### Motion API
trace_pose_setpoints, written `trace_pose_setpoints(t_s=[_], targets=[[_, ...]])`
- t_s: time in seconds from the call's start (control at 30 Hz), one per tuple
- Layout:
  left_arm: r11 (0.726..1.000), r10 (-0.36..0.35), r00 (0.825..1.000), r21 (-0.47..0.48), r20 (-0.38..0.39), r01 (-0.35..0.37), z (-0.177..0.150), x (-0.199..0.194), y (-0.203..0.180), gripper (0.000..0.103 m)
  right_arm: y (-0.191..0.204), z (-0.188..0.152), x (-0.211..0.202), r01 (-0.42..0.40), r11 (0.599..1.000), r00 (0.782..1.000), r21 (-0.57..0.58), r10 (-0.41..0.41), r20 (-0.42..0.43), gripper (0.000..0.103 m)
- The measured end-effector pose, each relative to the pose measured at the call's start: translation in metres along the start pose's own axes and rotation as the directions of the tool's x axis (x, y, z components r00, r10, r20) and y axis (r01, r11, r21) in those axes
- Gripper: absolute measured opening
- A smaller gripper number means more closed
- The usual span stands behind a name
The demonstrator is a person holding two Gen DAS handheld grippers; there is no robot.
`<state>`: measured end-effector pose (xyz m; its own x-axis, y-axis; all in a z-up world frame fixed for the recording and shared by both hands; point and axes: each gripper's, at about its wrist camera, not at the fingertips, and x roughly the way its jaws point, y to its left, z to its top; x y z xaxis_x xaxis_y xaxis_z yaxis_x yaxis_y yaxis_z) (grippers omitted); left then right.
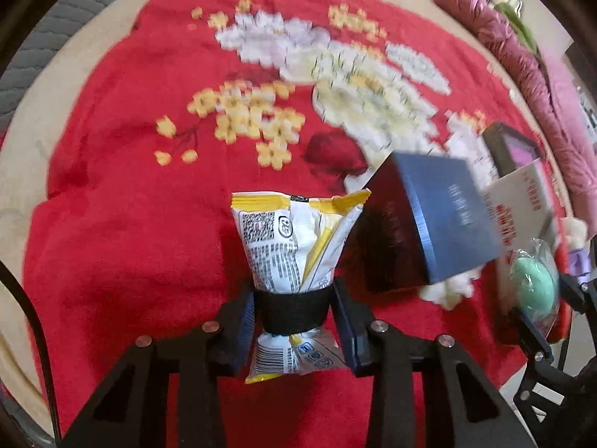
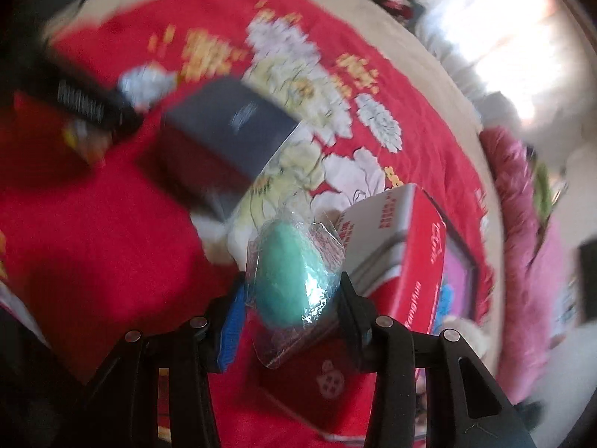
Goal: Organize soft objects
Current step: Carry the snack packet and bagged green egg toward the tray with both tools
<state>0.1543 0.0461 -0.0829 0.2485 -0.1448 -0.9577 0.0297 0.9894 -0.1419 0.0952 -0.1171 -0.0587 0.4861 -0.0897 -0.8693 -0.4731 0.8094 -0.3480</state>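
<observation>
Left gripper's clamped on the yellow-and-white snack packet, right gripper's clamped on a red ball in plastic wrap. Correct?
Nearly. The left gripper does clamp the snack packet, but the wrapped ball in the right gripper is mint green, not red. The right wrist view shows it.

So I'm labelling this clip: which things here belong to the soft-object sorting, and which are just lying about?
Part of the job:
- snack packet, squeezed in the left claw
- wrapped green sponge, gripped by the right claw

Just lying about:
- blue box
- red and white box
- red floral cloth
</observation>
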Motion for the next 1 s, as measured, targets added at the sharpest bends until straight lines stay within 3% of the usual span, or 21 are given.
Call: trace_pose_setpoints(t_s=[0.1,0.23,0.5,0.7,1.0], targets=[[1.0,-0.005,0.998,0.018,0.064,0.004,0.0,-0.03,-0.006,0.039,-0.016,-0.002,-0.025,-0.097,0.986,0.994,0.132,0.088,0.068,0.047],[0.996,-0.041,0.99,0.084,0.137,0.029,0.003,-0.073,-0.031,0.039,-0.044,-0.007,-0.055,-0.177,0.951,0.977,0.255,0.138,0.162,0.047],[0.968,-0.142,0.965,0.234,0.222,0.089,0.01,-0.125,-0.113,0.039,-0.111,-0.039,-0.102,-0.197,0.881,0.96,0.431,0.084,0.268,0.046],[0.934,-0.205,0.958,0.333,0.2,0.13,0.012,-0.125,-0.183,0.039,-0.165,-0.083,-0.12,-0.148,0.835,0.965,0.53,0.003,0.264,0.046],[0.866,-0.251,0.965,0.462,0.077,0.189,-0.006,-0.098,-0.273,0.039,-0.223,-0.154,-0.123,-0.115,0.741,0.973,0.661,-0.051,0.227,0.046]])
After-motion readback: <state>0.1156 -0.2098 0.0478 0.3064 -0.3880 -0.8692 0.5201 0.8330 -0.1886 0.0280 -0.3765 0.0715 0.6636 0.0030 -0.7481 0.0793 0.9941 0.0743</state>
